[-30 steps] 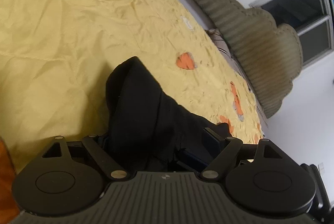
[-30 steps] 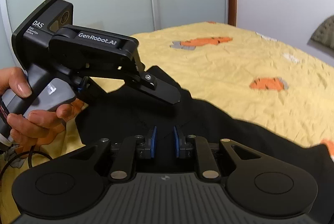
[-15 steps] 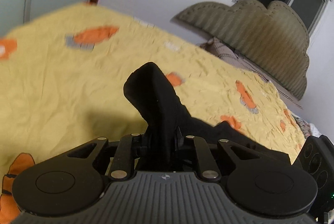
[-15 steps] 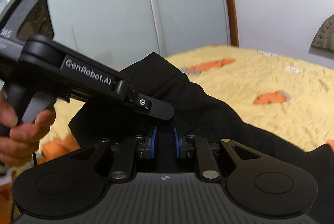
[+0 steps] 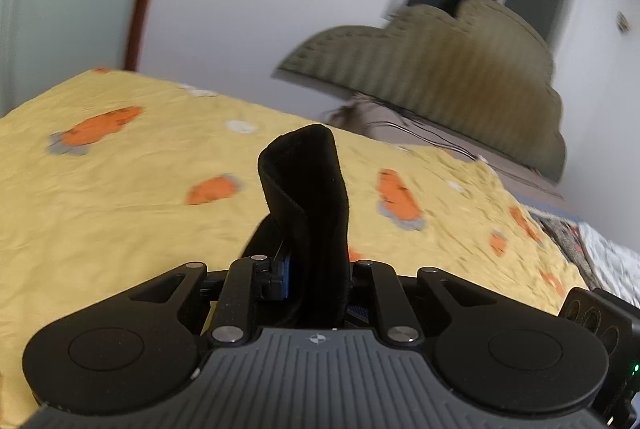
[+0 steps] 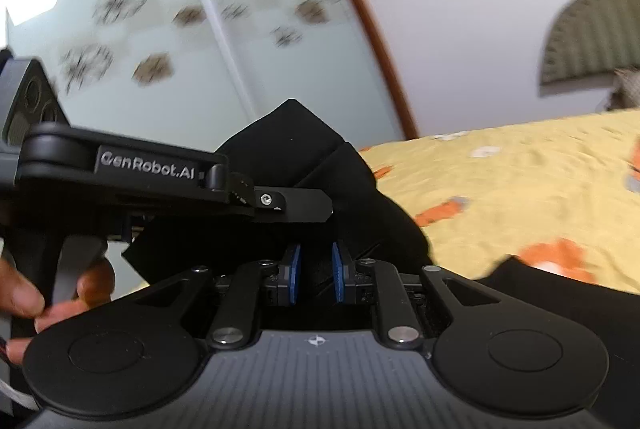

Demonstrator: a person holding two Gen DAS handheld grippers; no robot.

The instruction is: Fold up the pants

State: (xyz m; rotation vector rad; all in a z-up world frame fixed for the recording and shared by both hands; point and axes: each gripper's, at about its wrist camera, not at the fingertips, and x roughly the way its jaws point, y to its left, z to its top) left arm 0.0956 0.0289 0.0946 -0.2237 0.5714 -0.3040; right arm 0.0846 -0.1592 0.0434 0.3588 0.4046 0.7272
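Yellow bedspread [image 5: 120, 213] | both claws [image 5: 316, 281] [image 6: 316, 277] clamp black pants [image 5: 312, 197], raised higher than before

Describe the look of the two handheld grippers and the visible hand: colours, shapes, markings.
Both grippers are matte black with a ribbed grey top, round side discs, silver pivot screws and blue finger pads. The left gripper carries white "GenRobot.AI" lettering and a grey trigger. A bare left hand holds it; no sleeve shows.
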